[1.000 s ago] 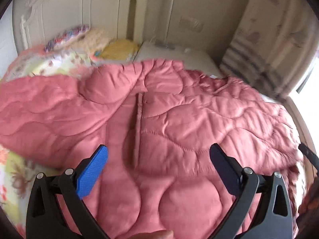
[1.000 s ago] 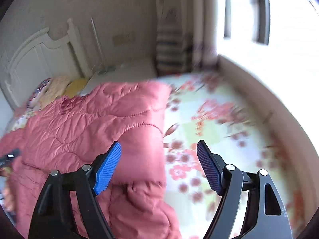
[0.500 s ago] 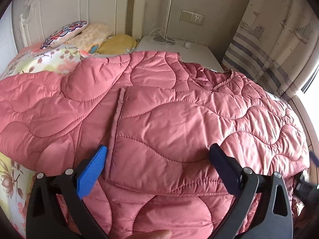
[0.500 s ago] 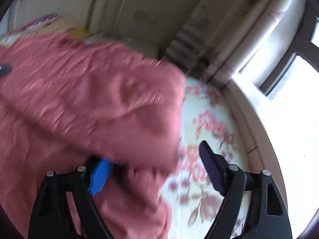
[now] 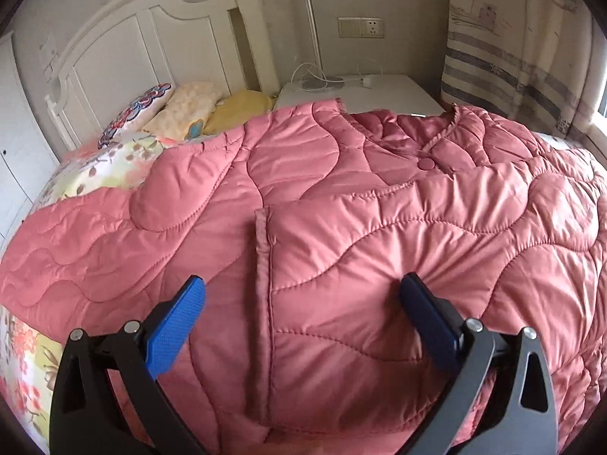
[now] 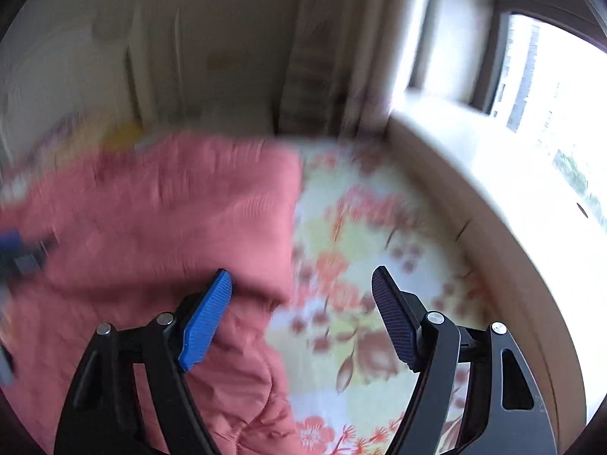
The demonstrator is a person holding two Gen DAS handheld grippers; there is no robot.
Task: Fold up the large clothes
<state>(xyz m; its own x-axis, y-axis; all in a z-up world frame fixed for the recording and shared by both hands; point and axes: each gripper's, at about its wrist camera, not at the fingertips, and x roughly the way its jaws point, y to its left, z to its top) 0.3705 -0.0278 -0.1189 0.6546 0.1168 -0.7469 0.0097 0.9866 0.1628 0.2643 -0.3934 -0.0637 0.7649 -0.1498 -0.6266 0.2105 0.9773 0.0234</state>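
On a bed with a floral sheet [image 6: 379,250], a pink quilted jacket [image 5: 379,227] lies spread out, one sleeve [image 5: 436,250] folded across its front below the snap button [image 5: 426,163] at the neckline. Since a second ago the left wrist camera has drawn nearer and lower: the garment now fills more of its view, and the sleeve's cuff edge sits squarely between the fingers. The right wrist view, which half a second ago had pink fabric draped over its left pad, now shows both pads clear, with the jacket's edge beside and below the left one.

The left gripper [image 5: 299,314] stands wide open, released, over the folded sleeve; its right pad [image 5: 426,316] seems to dent the fabric, but nothing is pinched. The right gripper [image 6: 301,303] has its jaws parted and closing, grasping nothing; between them show the jacket's side edge and bare sheet.

Motion blur smears the whole right wrist view, so the jacket's stitching, the pillows and the curtain [image 6: 315,72] there are hard to read. A dark-and-blue shape at that view's left edge cannot be identified for certain. The jacket's lower hem is cut off below the left gripper, and its right shoulder runs out of frame. Pillows [image 5: 182,108] rest against the white headboard [image 5: 125,49], beside a nightstand [image 5: 379,94].
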